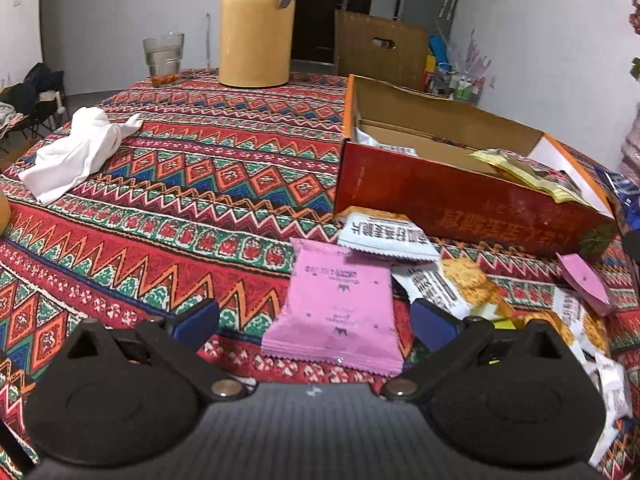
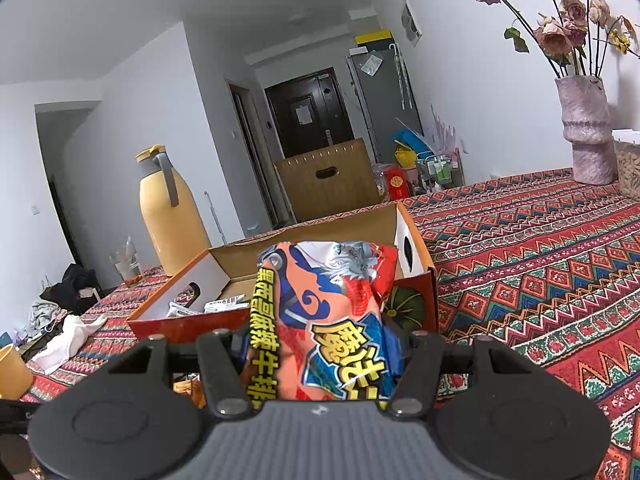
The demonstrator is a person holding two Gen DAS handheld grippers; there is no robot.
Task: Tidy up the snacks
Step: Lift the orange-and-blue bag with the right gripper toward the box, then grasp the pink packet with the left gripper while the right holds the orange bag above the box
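Note:
In the left wrist view my left gripper (image 1: 314,318) is open, its blue pads on either side of a flat pink snack packet (image 1: 336,312) lying on the patterned tablecloth. White and orange snack packets (image 1: 384,236) lie just beyond it, in front of the open red cardboard box (image 1: 460,204), which holds a few packets. In the right wrist view my right gripper (image 2: 322,344) is shut on a large orange and blue snack bag (image 2: 324,320), held upright in front of the same red box (image 2: 180,324). The bag hides the pads.
A yellow thermos jug (image 1: 256,28) and a glass (image 1: 164,60) stand at the table's far side. A crumpled white cloth (image 1: 76,148) lies left. A pink vase with dried flowers (image 2: 586,128) stands far right. More packets (image 1: 584,284) lie right of the pink one.

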